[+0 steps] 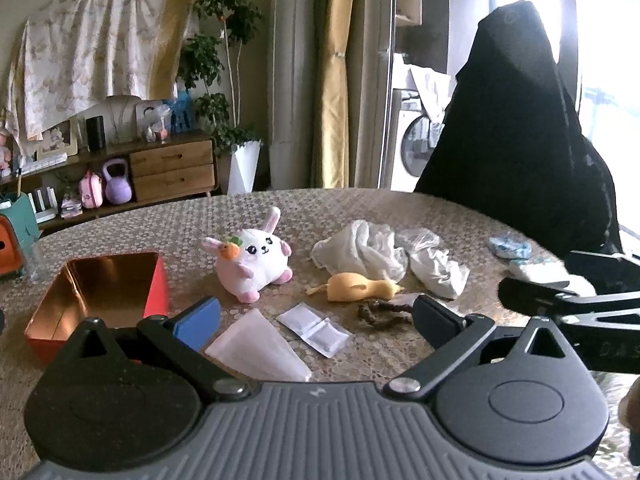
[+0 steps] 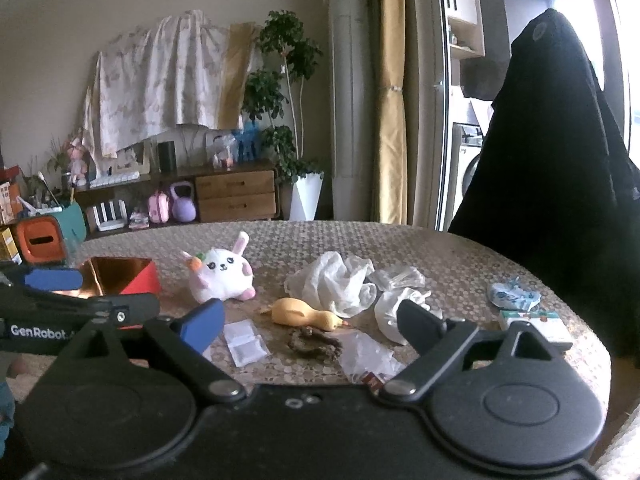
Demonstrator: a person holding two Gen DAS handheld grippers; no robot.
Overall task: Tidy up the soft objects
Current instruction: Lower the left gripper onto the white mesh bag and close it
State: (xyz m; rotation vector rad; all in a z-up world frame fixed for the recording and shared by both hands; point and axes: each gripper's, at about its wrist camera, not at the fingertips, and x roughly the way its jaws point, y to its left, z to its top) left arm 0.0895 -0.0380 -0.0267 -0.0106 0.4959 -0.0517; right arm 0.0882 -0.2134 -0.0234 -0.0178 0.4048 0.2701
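We have a round tabletop [image 1: 400,208] spread with loose things, and nothing looks sorted yet, so we judge this to be the very start: choosing a first soft thing to lift.

The red tin [image 1: 100,296] sits open and empty at the left edge of the tabletop, the likely place for what we gather. Right of centre lies a crumpled white cloth [image 1: 360,250], with a wad of white plastic [image 1: 436,268] touching its right side. The plush rabbit [image 1: 256,258] sits between the tin and the cloth, apart from both. Just in front of the cloth lies a yellow rubber chicken [image 1: 360,287], and in front of that a brown twisted scrap [image 1: 380,312]. Nearest us are flat white packets [image 1: 314,330].

Our left gripper [image 1: 316,316] hovers above the packets with its fingers wide apart, holding nothing. Our right gripper [image 2: 308,320] is likewise spread and empty, above the brown scrap.

Next, we would lower one gripper over the rabbit, the fingers straddling its body, and close gently, since it will squash.
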